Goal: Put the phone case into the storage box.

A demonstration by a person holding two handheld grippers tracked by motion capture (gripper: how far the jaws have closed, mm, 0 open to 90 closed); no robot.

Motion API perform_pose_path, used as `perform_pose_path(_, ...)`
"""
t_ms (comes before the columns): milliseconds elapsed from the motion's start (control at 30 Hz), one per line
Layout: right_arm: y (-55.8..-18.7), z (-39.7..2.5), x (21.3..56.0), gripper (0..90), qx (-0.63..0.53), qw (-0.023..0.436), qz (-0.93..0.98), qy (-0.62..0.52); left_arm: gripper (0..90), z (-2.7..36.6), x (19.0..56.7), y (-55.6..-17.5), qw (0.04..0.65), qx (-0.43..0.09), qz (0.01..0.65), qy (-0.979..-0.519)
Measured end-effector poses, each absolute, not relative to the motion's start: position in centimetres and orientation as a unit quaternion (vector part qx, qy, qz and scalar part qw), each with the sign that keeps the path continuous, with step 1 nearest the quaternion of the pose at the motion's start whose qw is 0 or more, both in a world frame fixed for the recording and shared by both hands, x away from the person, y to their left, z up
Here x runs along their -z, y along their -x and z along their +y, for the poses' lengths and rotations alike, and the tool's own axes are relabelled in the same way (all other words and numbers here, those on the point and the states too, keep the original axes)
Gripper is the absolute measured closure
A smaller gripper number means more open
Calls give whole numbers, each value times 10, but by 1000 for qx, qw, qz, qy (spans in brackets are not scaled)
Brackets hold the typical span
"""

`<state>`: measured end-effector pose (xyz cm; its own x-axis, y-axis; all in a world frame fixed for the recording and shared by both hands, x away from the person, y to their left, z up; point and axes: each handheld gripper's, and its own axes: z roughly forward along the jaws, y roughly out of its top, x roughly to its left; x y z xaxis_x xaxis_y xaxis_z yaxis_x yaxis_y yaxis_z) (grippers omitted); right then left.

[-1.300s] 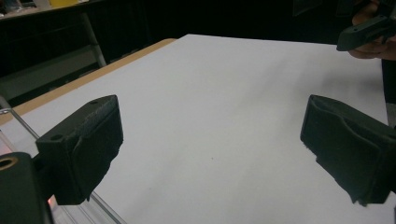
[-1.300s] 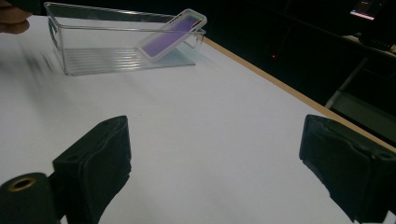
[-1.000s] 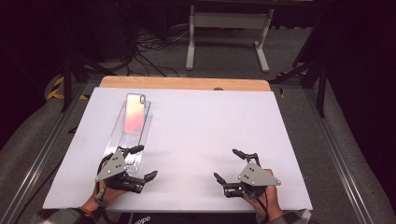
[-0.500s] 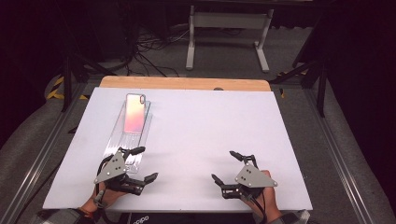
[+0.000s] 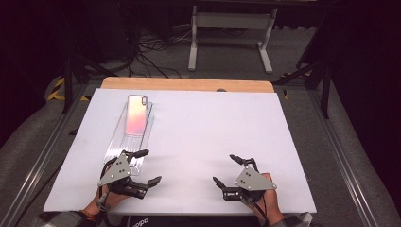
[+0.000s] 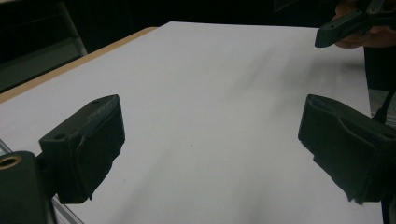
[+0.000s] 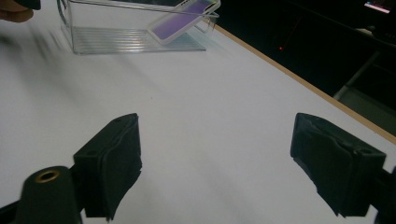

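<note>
A phone (image 5: 135,114) with a pink-orange back lies tilted in a clear plastic tray (image 5: 127,142) on the left side of the white table; the right gripper view shows the phone (image 7: 184,19) leaning on the tray's (image 7: 126,39) far rim. My left gripper (image 5: 147,166) is open at the tray's near end, low over the table, nothing between its jaws. In its own view the left gripper (image 6: 210,144) spans bare white surface. My right gripper (image 5: 230,169) is open near the front edge at the right, empty, and the right gripper (image 7: 217,163) looks toward the tray.
The white sheet (image 5: 213,127) covers a wooden table whose far edge (image 5: 189,84) shows. A metal stand (image 5: 230,28) and cables lie on the floor beyond. Dark rails run along both sides. The other hand's gripper (image 6: 355,21) appears at the top right of the left gripper view.
My right gripper has shifted a little toward the near edge and turned slightly. The left gripper, tray and phone stay as they were.
</note>
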<state>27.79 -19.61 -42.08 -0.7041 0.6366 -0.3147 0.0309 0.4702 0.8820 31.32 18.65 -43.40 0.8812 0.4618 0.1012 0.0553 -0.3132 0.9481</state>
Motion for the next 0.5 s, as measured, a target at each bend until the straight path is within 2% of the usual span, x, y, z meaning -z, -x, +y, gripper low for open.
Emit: perform_pose_path(500, -278, -196, 421, 200, -475, 316, 794, -212, 86, 182, 437, -314, 560, -172, 164, -793)
